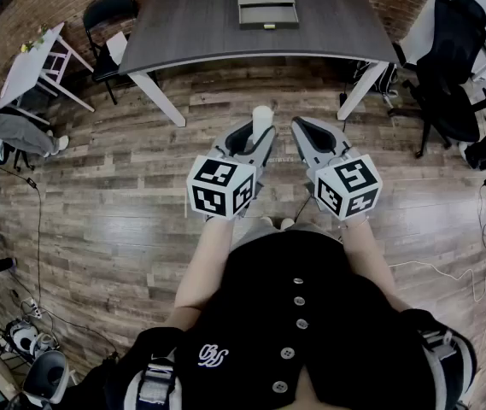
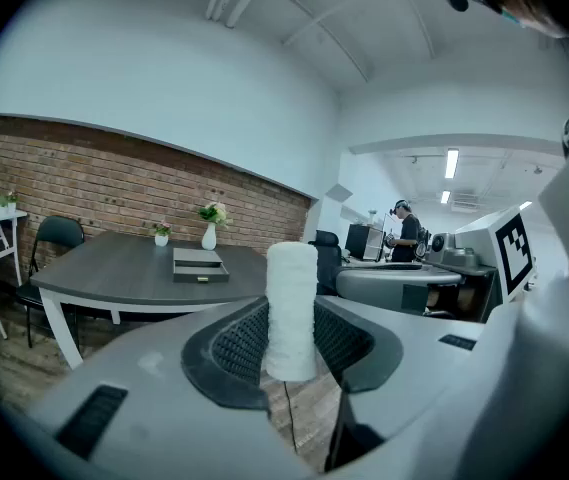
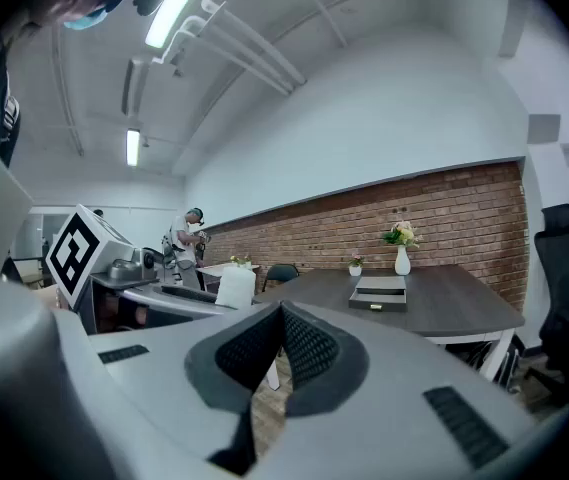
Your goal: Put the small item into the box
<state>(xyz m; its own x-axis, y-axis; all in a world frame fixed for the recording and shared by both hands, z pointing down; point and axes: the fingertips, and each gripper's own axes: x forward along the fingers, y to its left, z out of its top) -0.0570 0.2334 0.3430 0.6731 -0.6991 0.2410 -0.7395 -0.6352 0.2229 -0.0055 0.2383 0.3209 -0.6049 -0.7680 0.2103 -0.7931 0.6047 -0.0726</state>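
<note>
A small white cylinder [image 1: 262,118] stands upright between the jaws of my left gripper [image 1: 258,133], which is shut on it. In the left gripper view the cylinder [image 2: 291,311] fills the middle, pinched by the dark ribbed pads [image 2: 239,343]. My right gripper [image 1: 305,128] is beside it, shut with nothing in it; its pads [image 3: 304,353] meet at the tip. Both grippers hover over the wood floor, short of the dark table [image 1: 191,24]. A flat grey box [image 1: 267,5] with a small front handle lies on the table's far middle, also seen as the box [image 2: 200,265] and the box [image 3: 379,292].
Black office chairs [image 1: 452,67] stand right of the table, a black chair [image 1: 110,11] and a white folding table [image 1: 33,58] to its left. A seated person's legs [image 1: 8,132] are at far left. Cables [image 1: 447,267] trail on the floor. Small vases [image 2: 209,236] stand on the table.
</note>
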